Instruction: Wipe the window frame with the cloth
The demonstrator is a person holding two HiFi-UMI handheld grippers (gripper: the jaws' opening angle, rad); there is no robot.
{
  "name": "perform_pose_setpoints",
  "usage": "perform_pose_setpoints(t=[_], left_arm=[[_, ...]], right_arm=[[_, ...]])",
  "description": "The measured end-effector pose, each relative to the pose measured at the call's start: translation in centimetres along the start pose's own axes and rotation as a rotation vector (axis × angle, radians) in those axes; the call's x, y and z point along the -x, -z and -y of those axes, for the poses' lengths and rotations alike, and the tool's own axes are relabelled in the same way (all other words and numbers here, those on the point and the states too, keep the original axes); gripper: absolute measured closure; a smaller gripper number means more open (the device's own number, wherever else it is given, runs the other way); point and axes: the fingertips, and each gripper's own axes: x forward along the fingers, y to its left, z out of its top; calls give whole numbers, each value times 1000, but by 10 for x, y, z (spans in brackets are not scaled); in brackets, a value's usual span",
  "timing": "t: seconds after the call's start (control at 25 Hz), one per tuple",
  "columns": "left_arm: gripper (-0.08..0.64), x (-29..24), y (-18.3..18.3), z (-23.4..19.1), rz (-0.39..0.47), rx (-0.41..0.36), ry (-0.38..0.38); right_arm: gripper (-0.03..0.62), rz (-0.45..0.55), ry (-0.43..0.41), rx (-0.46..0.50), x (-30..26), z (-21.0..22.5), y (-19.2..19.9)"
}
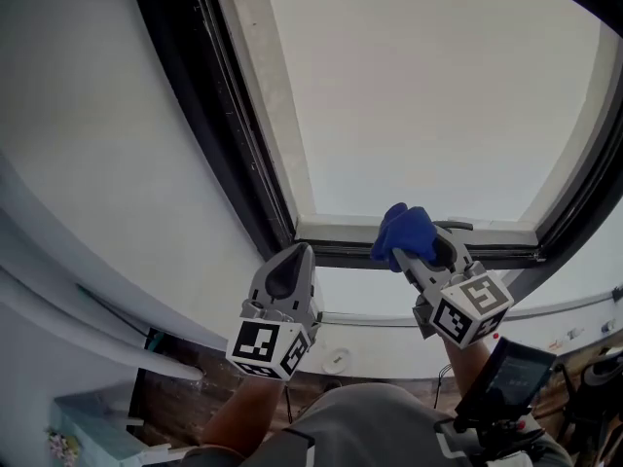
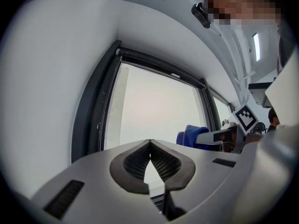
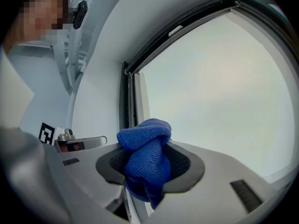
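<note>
Plainly the cloth (image 1: 404, 232) is a soft, light knit thing. It is bunched into a blue wad in the right gripper (image 3: 148, 158), whose jaws are pinched on its middle, and a rounded fold bulges out past the tips. That wad sits at the frame's (image 1: 336, 255) bottom rail, a little right of the lower left corner; whether it touches the rail I cannot tell. Being limp, it should mould to the rail's ridges and grooves. It could also drag or work loose if pushed hard along the dark track. So the grip deep in the bunch, leaving a pad of fabric proud of the tips, looks right. The left gripper (image 1: 295, 256) hangs just beside that corner, its jaws pressed together at the tips with nothing between them.
</note>
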Motion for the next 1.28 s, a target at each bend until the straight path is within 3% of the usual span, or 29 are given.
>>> perform_pose_setpoints(t=[0.16, 0.32, 0.56, 0.76, 1.28], left_arm=[[551, -6, -44, -28, 54, -37, -99], [551, -11, -98, -39, 124, -99, -113], [551, -21, -146, -62, 134, -170, -209], [551, -27, -175, -77, 167, -190, -265], [551, -46, -261, -102, 199, -264, -262]], right_arm=[[419, 40, -152, 3, -44, -15, -30], [419, 72, -263, 12, -79, -28, -66], [419, 91, -393, 50, -127, -52, -116], [419, 143, -434, 68, -158, -57, -153], [419, 307, -516, 35, -211, -90, -260]])
